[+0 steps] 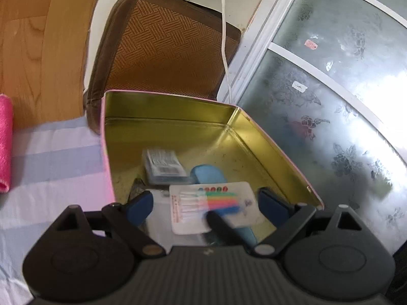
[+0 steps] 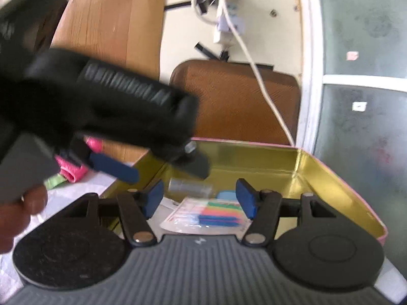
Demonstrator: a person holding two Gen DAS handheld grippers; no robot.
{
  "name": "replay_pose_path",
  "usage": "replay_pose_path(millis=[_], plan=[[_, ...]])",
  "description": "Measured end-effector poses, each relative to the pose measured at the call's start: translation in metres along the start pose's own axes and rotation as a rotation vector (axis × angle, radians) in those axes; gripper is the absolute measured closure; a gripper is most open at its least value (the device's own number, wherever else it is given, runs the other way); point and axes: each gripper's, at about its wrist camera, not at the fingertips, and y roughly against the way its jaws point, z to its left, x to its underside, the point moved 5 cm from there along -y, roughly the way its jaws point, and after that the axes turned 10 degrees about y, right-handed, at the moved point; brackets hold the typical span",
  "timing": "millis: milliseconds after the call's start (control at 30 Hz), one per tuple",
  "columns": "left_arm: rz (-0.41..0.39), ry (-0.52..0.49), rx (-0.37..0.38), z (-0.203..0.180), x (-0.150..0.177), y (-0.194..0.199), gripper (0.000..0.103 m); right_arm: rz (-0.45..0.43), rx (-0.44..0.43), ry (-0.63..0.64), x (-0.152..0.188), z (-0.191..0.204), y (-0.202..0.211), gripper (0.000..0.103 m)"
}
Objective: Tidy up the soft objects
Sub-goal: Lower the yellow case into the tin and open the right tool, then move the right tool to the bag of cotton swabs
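A pink tin (image 1: pixel 267 142) with a gold lining stands open on a striped cloth. On its floor lie a flat packet of coloured sticks (image 1: pixel 213 208), a blue item (image 1: pixel 206 175) and a clear labelled box (image 1: pixel 162 165). My left gripper (image 1: pixel 206 202) hangs open above the packet, with nothing between its pads. In the right wrist view it (image 2: pixel 168 172) crosses the upper left, blurred. My right gripper (image 2: pixel 199 197) is open at the near edge of the tin (image 2: pixel 343 178), and the packet (image 2: pixel 203 216) lies below its fingers. A rolled pink towel (image 1: pixel 5 139) (image 2: pixel 73 172) lies left of the tin.
A brown woven cushion (image 1: pixel 165 45) leans behind the tin against the wall. A white cable (image 1: pixel 225 38) hangs over it from a power strip (image 2: pixel 226 23). A frosted glass door (image 1: pixel 330 101) stands to the right. A green cloth (image 2: pixel 53 180) and a person's hand (image 2: pixel 23 211) are at the left.
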Motion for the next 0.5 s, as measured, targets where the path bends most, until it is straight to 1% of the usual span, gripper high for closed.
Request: replay_pose_path(millis=[67,167,233,267,367,500], plan=[[-0.004,0.009,0.010,0.004,0.006,0.001,0.010,-0.004,0.008,-0.005,0.005,0.001,0.013,0.038],[-0.012,-0.005,-0.023,0.007,0.015,0.003,0.010,-0.001,0.004,-0.020,0.010,0.002,0.024,0.038],[-0.019,-0.022,-0.044,0.007,0.022,0.008,0.010,-0.011,0.018,-0.016,0.015,0.006,0.036,0.038],[-0.028,-0.040,-0.060,0.005,0.027,0.013,0.010,-0.017,0.025,-0.015,0.016,0.008,0.042,0.038],[-0.056,-0.089,-0.089,-0.002,0.040,0.032,0.010,-0.032,0.029,-0.024,0.007,0.001,0.035,0.038],[-0.102,-0.138,-0.133,-0.010,0.053,0.058,0.010,-0.038,0.034,-0.034,0.008,0.006,0.052,0.038]])
